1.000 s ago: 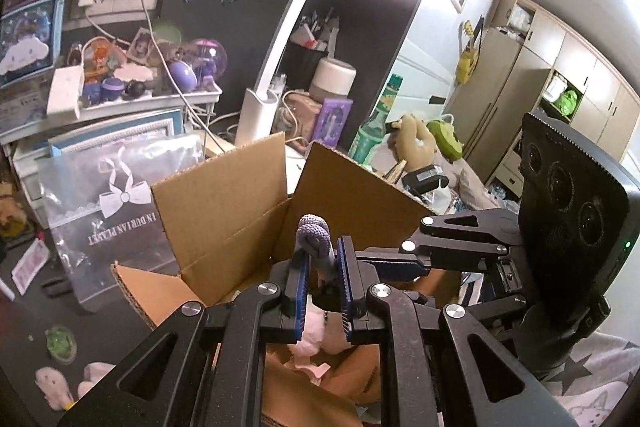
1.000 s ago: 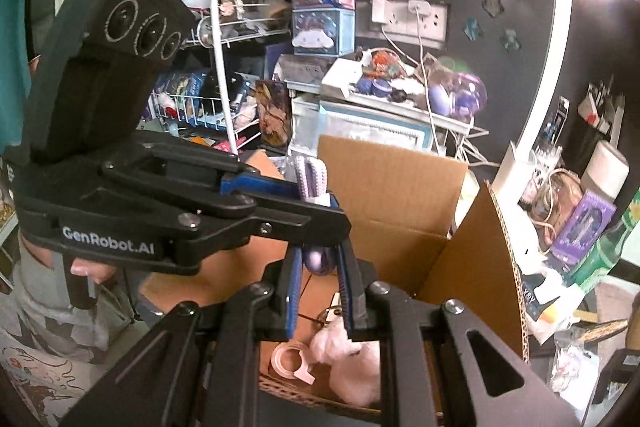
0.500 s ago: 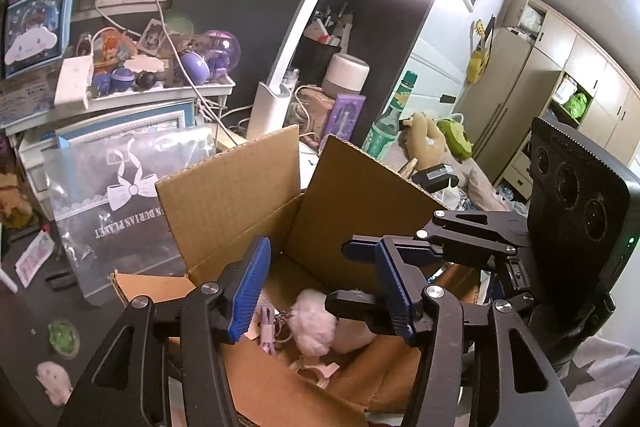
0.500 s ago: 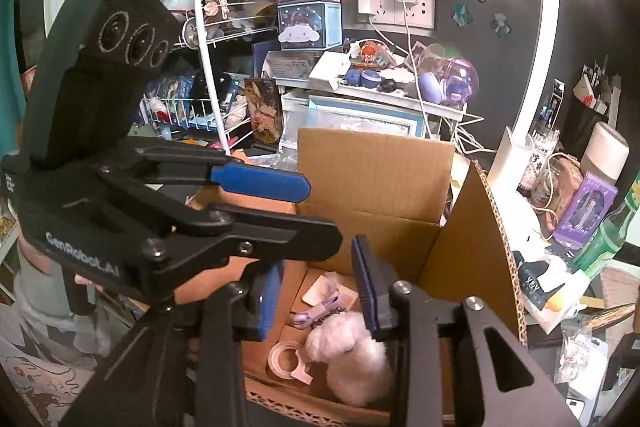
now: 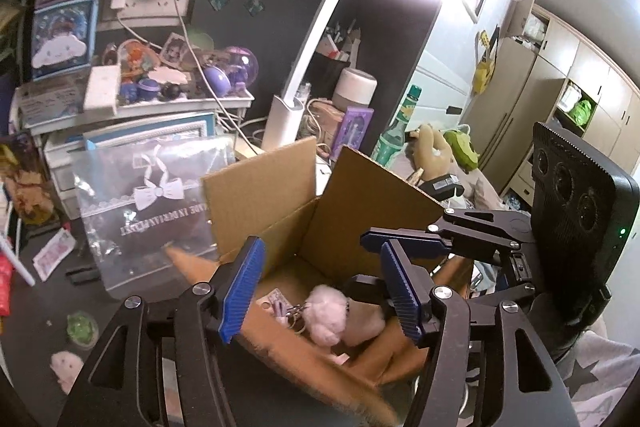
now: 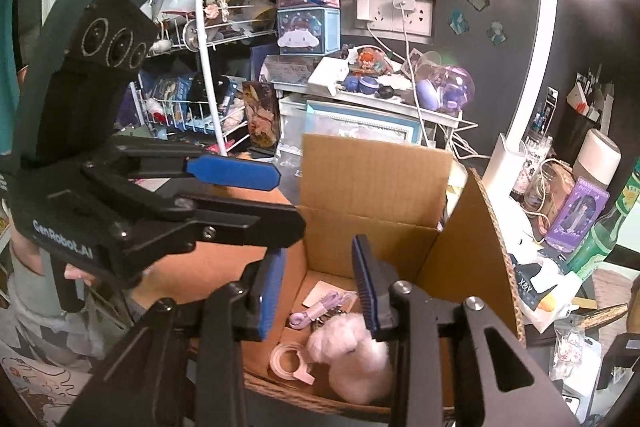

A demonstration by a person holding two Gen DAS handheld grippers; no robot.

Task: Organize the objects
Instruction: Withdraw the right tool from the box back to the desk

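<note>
An open cardboard box (image 5: 372, 203) stands on the dark desk, also in the right wrist view (image 6: 376, 175). Inside lie a pink fluffy plush (image 5: 332, 317) (image 6: 356, 351), a purple keychain (image 6: 316, 309), a card and a tape roll (image 6: 290, 361). My left gripper (image 5: 320, 287) is open and empty just above the box's near edge. My right gripper (image 6: 320, 287) is open and empty over the box from the other side. Each gripper shows in the other's view, the right gripper (image 5: 404, 247) at right and the left gripper (image 6: 236, 173) at left.
A clear ribbon-print bag (image 5: 148, 199) leans left of the box. A white lamp base (image 5: 284, 123), a green bottle (image 5: 396, 133) and a cluttered shelf (image 5: 132, 103) stand behind. Small trinkets (image 5: 82, 325) lie on the desk at left. A wire rack (image 6: 192, 99) stands far left.
Both grippers were shut together on a small purple item a second ago. Both have opened wide, and the item now lies in the box. Both views shifted slightly.
</note>
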